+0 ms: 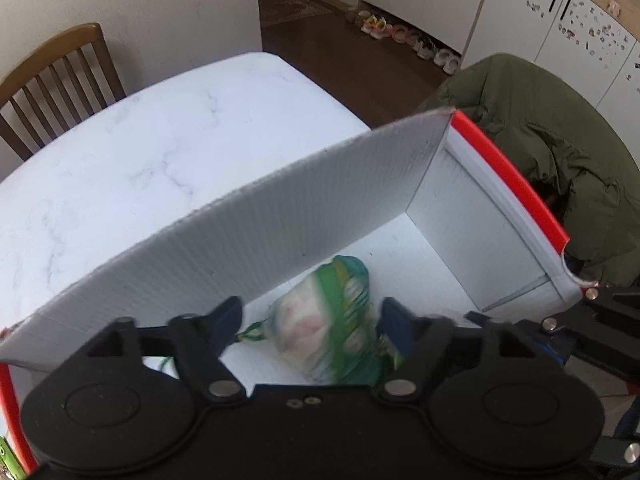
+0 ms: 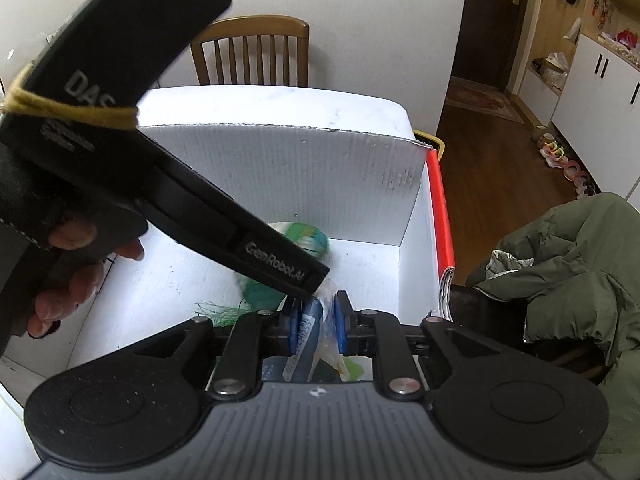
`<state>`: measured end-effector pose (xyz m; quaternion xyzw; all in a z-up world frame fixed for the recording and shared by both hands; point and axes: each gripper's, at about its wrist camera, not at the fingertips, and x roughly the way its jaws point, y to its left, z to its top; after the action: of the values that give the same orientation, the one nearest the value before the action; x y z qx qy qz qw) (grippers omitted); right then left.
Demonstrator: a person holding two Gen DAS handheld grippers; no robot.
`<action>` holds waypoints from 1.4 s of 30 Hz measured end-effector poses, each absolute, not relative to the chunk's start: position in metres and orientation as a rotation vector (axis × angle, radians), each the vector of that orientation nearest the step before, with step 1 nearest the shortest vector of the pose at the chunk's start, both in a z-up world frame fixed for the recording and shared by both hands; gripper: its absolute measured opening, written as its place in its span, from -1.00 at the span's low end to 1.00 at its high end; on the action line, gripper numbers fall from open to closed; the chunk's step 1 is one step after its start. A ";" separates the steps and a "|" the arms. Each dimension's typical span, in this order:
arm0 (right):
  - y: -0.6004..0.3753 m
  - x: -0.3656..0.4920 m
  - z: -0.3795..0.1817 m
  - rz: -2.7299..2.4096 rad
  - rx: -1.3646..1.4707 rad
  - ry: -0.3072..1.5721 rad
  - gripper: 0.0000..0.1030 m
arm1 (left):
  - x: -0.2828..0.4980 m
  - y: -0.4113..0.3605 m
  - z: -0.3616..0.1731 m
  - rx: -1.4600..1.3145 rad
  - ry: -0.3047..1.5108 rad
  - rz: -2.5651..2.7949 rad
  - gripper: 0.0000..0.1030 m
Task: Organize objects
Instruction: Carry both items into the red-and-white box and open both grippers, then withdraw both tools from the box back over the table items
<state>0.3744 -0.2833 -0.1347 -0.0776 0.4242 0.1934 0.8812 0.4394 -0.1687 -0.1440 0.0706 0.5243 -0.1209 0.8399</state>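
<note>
A white corrugated box with a red rim sits on the marble-patterned worktop, and everything of interest lies inside it. On the box floor, near the middle, rests a bundle in green netting, pale and pinkish within, its green strings trailing out to one side; in the left wrist view it is blurred.

The left gripper hangs over the near edge of the box with its dark blue pads spread wide, released, one on each side of the bundle and touching neither side that I can make out. Seen from the right wrist camera, this same tool slants down into the box from the upper left, a hand wrapped round its black handle and a yellow rubber band looped about the body.

The right gripper is at the near wall of the box, its blue pads drawn close and clenched on a clear plastic bag with a blue printed pack beside it between the pads; whether the pack is pinched too I cannot tell.

Beyond the far wall of the box stands a wooden chair. To the box's red-rimmed side an olive green jacket is heaped over a seat.
</note>
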 end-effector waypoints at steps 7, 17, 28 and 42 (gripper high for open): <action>-0.287 0.373 -0.130 0.404 -0.144 0.874 -0.58 | 0.436 -0.155 -0.126 0.087 1.065 -0.228 0.56; -0.302 0.359 -0.105 0.413 -0.087 0.808 0.12 | 0.398 -0.127 -0.083 0.005 0.946 -0.223 0.61; -0.303 0.331 -0.075 0.436 -0.055 0.788 0.21 | 0.336 -0.094 -0.049 -0.029 0.865 -0.216 0.65; -0.255 0.271 -0.046 0.499 -0.026 0.756 0.41 | 0.256 -0.022 -0.030 -0.085 0.806 -0.194 0.86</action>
<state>0.2715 -0.2548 -0.0465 -0.0126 0.3651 0.2411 0.8991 0.2563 -0.0224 -0.0301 -0.0413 0.3913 -0.0944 0.9145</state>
